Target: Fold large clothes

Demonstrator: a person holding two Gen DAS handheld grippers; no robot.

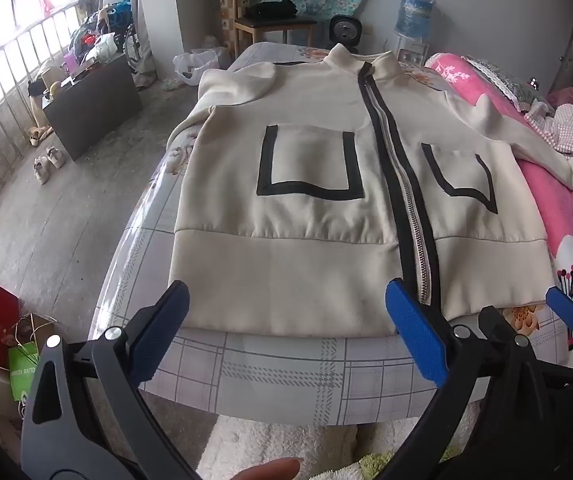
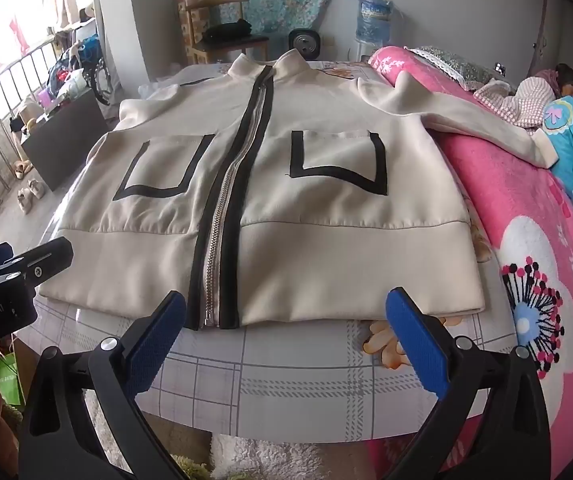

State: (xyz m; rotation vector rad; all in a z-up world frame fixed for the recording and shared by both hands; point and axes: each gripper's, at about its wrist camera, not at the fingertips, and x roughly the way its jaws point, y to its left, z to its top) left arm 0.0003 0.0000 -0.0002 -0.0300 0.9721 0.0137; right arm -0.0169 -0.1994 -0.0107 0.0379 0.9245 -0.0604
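While both tools hang over the near edge of the bed, the scene reads so:
Garment: cream zip-front jacket with black-edged pockets [image 1: 306, 208] [image 2: 270, 208], spread flat and face up on the grey plaid bedsheet [image 1: 286, 372] [image 2: 286, 380], collar at the far end, hem nearest the cameras
Zip: silver-toothed zipper with black tape [image 1: 402, 184] [image 2: 230, 200], closed from hem to collar
Sleeves: right one stretched out onto the pink floral blanket [image 1: 566, 216] [image 2: 534, 216]; left one bent back near the shoulder
Left gripper [image 1: 286, 328]: blue pads spread wide, holding nothing, just short of the hem
Right gripper [image 2: 286, 330]: blue pads spread wide, holding nothing, just short of the hem beside the zip's end
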